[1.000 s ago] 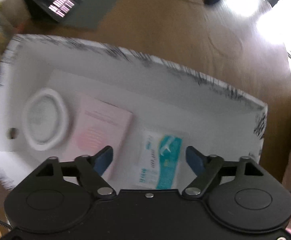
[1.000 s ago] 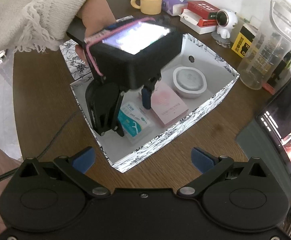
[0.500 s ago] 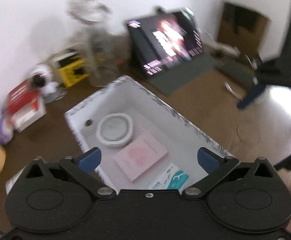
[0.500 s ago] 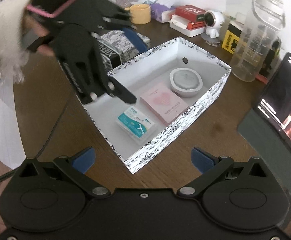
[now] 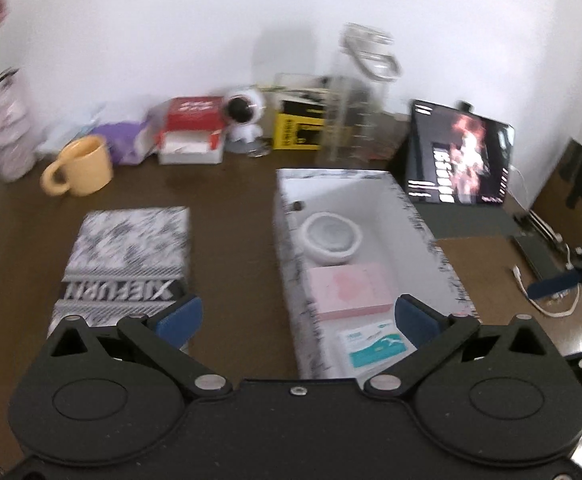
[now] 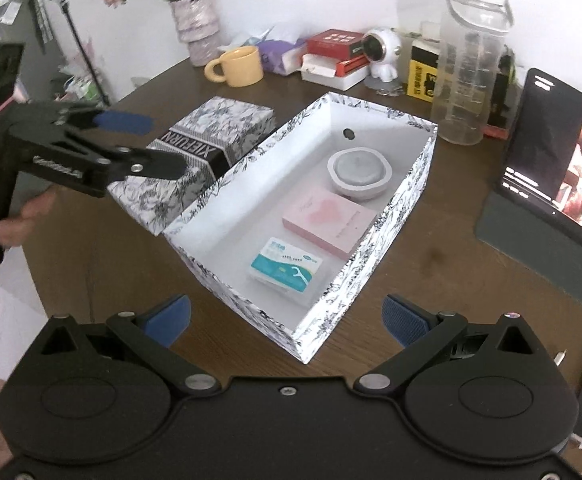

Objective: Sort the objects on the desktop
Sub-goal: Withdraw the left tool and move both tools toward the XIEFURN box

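**Left gripper clear of the box, floss pack delivered**

Pulled up and back since a second ago, the left gripper (image 6: 131, 144) no longer hangs inside the white floral-print cardboard box (image 6: 371, 252); it now sits out over the bench's left side, above the matching floral-print lid (image 6: 211, 140). Its jaws have just been opening and now stand wide with nothing between them. The right gripper (image 6: 287, 320) hovers over the near edge of the brown wooden bench (image 6: 431, 256), jaws likewise spread and empty.

Inside the box, three things lie in a row: the teal-and-white plastic pack of floss picks (image 6: 287, 270) nearest, the flat pink cardboard box (image 6: 329, 220) in the middle, and the round white dish (image 6: 361, 174) at the far end (all flat on the floor of the box, none touching the walls as far as can be seen).

Judged from this, one placement is finished. Next comes either another loose item from the bench's far edge or the lid, which calls for a wide, level grip.
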{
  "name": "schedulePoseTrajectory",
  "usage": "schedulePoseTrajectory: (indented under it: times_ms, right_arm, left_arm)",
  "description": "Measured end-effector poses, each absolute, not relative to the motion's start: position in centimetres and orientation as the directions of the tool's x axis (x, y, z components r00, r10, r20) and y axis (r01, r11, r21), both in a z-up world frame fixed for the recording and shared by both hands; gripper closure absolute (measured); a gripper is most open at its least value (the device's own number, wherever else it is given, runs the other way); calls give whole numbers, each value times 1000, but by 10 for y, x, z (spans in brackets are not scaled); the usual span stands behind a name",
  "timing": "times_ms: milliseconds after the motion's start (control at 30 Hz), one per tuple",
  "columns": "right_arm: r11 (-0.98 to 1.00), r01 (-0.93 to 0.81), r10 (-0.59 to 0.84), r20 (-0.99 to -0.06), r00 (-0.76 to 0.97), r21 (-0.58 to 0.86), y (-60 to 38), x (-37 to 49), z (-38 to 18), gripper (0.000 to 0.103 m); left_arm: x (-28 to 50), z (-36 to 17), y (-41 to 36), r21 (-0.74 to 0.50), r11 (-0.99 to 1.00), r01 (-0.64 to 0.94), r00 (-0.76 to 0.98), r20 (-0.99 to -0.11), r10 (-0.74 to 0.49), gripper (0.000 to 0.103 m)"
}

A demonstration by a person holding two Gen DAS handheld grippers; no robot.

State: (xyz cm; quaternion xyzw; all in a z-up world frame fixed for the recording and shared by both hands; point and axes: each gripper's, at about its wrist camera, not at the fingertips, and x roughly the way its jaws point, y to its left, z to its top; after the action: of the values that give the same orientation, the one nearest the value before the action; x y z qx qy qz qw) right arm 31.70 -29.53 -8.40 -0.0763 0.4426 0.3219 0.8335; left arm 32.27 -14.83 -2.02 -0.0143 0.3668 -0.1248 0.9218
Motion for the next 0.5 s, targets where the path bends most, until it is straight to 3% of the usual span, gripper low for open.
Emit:
schedulePoseTrajectory:
  times_ms: [500]
  right_arm:
    - [859,-474,445,-741,502,195,-209,284,-58,0]
  left_arm:
    - [310,-2,-45,-120,982,142,692,-697,-186,0]
